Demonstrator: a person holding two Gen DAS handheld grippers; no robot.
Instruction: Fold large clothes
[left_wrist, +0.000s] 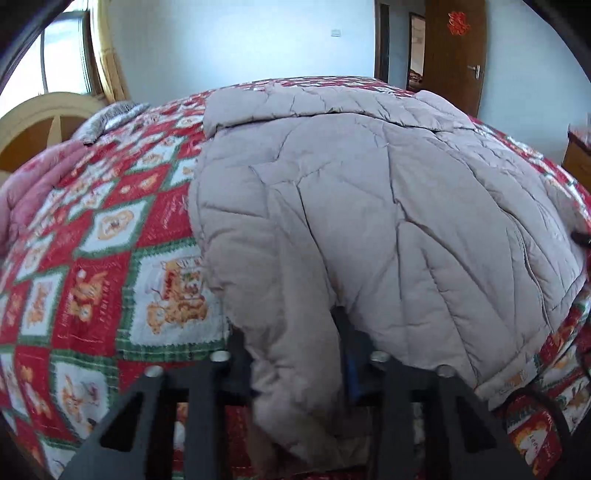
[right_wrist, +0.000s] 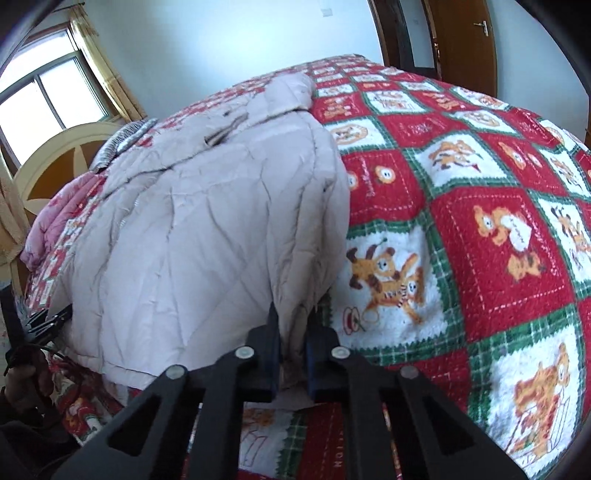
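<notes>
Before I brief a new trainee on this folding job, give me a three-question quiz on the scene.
1. True or false: the left gripper is empty.
2. What lies under the beige quilted coat? A) bare floor B) red patterned blanket C) table
3. What does the right gripper pinch?

Key: 1 false, its fingers close on a coat fold. 2 B. 3 the coat's near edge.

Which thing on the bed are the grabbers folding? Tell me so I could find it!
Look at the big bed with the red, green and white teddy-bear blanket. Spread on top lies a puffy beige quilted coat, both grippers pinching its near edge. It is the only plain, pale thing; the rumpled pink bedding sits off at the bed's side.
</notes>
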